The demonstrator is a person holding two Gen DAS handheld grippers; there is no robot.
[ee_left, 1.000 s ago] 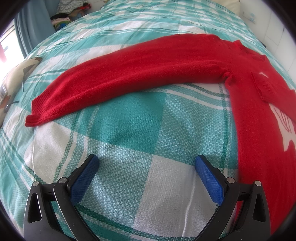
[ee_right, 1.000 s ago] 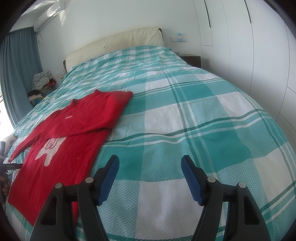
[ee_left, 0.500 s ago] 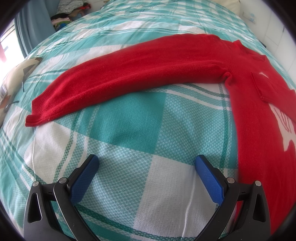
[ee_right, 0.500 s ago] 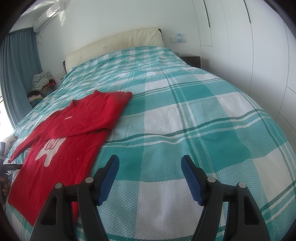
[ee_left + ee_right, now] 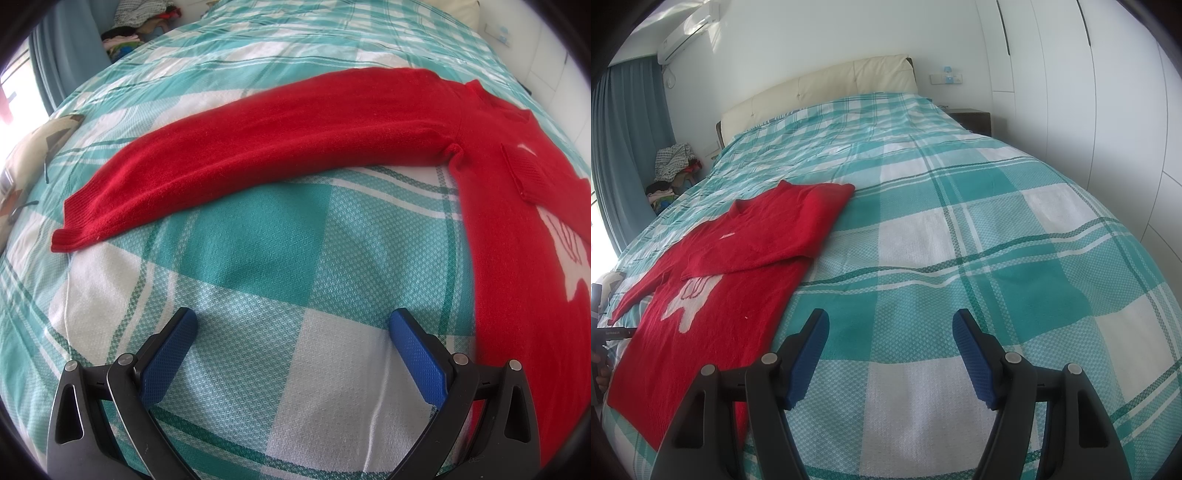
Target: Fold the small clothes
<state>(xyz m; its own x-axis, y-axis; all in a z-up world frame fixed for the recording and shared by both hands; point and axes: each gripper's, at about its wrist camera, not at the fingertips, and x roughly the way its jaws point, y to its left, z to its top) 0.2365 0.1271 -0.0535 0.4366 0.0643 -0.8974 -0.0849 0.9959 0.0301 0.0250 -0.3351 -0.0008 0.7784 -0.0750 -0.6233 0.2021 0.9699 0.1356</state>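
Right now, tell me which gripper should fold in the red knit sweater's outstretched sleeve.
Left. The left gripper hangs open right before the outstretched sleeve; the right gripper faces bare checked bedspread, and the sweater's nearer sleeve already lies folded.

1. One red sweater (image 5: 713, 295) is seen.
2. One bed (image 5: 979, 229) is seen.
3. Two grippers are counted: left (image 5: 291, 328), right (image 5: 890, 325).
4. One clothes pile (image 5: 674, 166) is seen.

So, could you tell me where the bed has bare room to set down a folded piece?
The checked bedspread is bare right of the red sweater, up to the headboard. A smaller bare patch lies below its outstretched sleeve. The sweater's side is taken.
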